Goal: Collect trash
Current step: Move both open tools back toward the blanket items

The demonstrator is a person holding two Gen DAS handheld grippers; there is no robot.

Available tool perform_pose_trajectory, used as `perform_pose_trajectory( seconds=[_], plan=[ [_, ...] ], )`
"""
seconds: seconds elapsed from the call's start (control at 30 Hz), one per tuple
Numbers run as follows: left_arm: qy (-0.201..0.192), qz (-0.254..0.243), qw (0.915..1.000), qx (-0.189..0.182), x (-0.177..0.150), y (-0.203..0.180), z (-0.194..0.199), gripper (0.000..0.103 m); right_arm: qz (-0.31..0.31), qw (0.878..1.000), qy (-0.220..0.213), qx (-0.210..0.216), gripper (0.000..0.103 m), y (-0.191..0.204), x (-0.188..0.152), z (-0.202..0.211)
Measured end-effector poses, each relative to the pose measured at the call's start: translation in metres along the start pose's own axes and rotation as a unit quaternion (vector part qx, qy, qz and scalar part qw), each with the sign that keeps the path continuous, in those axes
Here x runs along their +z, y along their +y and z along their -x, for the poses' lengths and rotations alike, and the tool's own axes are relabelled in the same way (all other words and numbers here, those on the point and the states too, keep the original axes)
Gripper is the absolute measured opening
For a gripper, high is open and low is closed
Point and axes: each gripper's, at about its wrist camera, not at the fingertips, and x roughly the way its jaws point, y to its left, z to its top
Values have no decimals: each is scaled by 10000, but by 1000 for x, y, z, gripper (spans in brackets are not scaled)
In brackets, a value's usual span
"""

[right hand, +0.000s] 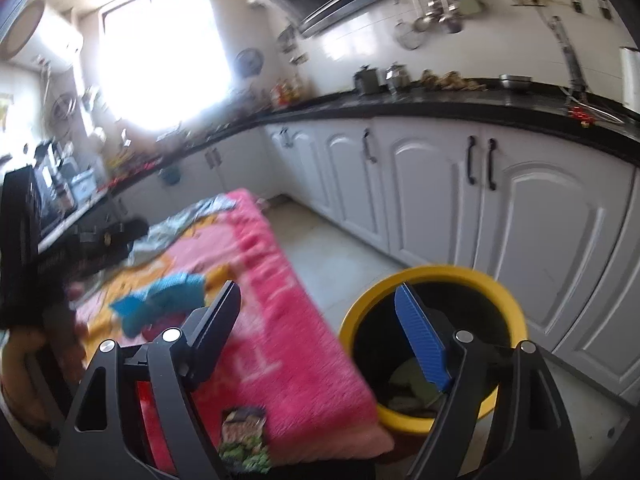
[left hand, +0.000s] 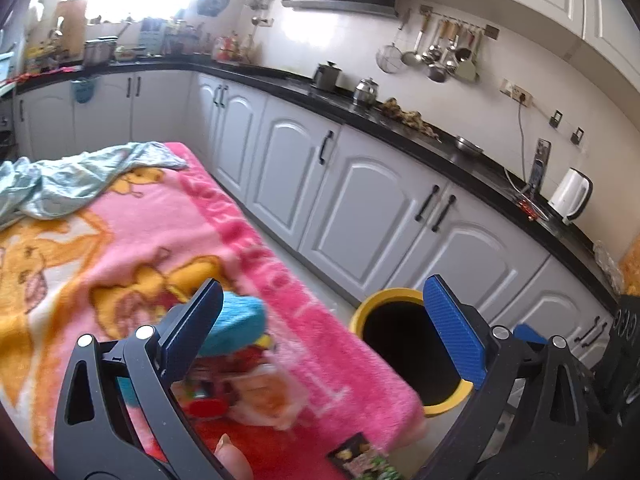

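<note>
Beside the pink blanket-covered table point(left hand: 132, 240), at its far-right corner, a yellow-rimmed bin point(right hand: 432, 344) stands on the floor in front of white cabinets point(left hand: 360, 200). The left tongs point(left hand: 324, 328) are spread wide with nothing between the pads; in the left wrist view the bin point(left hand: 404, 344) sits just inside the right pad, at about two o'clock from the tongs' base, and a heap of blue and red wrappers point(left hand: 236, 344) lies on the blanket behind the left pad, at about eleven o'clock. A small dark packet with green print point(left hand: 360, 460) lies at the table's near edge, at six o'clock between the arms. The right tongs point(right hand: 320, 340) are also parted and hold nothing. In the right wrist view their blue pad point(right hand: 420, 340) hangs over the bin's mouth, where crumpled trash point(right hand: 408, 384) shows at the bottom. The blue wrappers point(right hand: 160, 300) lie at ten o'clock, the dark packet point(right hand: 244, 436) at six o'clock.
</note>
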Motion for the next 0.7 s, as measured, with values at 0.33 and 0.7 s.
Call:
perform_pose_trajectory(
  seconds=[0.33, 0.7],
  plan=[
    [-29, 214, 9985, 507, -12, 53, 23, 92, 599, 9940, 805, 438, 78, 56, -47, -18],
    [172, 437, 9957, 800, -38, 117, 29, 92, 920, 9809, 1604, 594, 78, 82, -88, -45]
  ],
)
